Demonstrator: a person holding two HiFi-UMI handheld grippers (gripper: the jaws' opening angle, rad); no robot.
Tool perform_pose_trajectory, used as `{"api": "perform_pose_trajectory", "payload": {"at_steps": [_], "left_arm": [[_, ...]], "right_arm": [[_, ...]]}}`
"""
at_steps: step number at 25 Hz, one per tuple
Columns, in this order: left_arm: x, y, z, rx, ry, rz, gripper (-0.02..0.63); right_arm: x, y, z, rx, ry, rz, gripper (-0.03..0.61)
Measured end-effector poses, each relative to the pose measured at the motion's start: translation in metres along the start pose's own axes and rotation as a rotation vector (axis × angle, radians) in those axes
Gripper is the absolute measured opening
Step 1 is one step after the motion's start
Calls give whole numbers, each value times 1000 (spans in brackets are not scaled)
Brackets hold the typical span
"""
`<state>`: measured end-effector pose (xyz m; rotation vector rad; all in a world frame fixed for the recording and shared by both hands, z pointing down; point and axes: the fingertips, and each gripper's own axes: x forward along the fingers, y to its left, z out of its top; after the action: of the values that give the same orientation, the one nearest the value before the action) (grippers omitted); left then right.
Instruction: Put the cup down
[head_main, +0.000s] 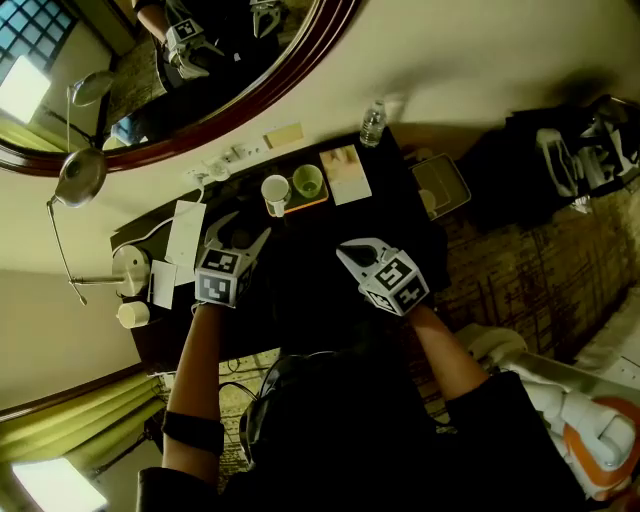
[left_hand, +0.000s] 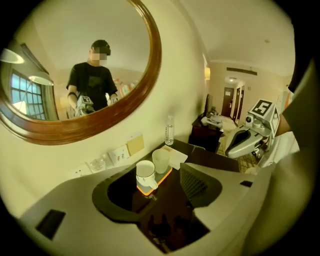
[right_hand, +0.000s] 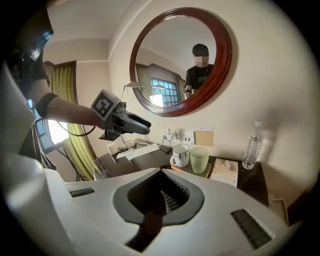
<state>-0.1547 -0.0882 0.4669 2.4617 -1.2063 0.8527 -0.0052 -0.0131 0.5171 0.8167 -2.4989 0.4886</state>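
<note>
A white mug (head_main: 275, 193) and a pale green glass (head_main: 307, 182) stand side by side on an orange-edged tray (head_main: 312, 202) at the back of the dark desk (head_main: 310, 270). My left gripper (head_main: 240, 228) hovers over the desk, short of the mug (left_hand: 145, 172), open with nothing between its jaws (left_hand: 157, 200). The glass (left_hand: 161, 160) is just right of the mug. My right gripper (head_main: 347, 252) is lifted over the desk's middle, shut and empty (right_hand: 162, 197). From it the mug (right_hand: 180, 155) and glass (right_hand: 199, 160) lie ahead, and the left gripper (right_hand: 135, 123) hangs up at the left.
A water bottle (head_main: 372, 125) and a card (head_main: 345, 172) sit at the desk's back right. Papers (head_main: 185, 232), a desk lamp (head_main: 82, 175) and a small white cup (head_main: 132, 314) are on the left. A round mirror (head_main: 200, 90) and sockets (head_main: 215, 165) are on the wall.
</note>
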Motion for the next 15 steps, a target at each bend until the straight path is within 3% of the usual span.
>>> {"api": "perform_pose_trajectory", "payload": {"at_steps": [2, 5, 11, 15], "left_arm": [[-18, -7, -7, -40, -31, 21, 217], [-39, -20, -18, -128, -76, 22, 193], [-63, -25, -43, -168, -149, 41, 117], [-79, -24, -48, -213, -182, 92, 13]], "right_arm": [[-5, 0, 4, 9, -12, -2, 2], [-9, 1, 7, 7, -15, -4, 2], [-14, 0, 9, 10, -17, -9, 1], [-19, 0, 12, 4, -20, -17, 2]]}}
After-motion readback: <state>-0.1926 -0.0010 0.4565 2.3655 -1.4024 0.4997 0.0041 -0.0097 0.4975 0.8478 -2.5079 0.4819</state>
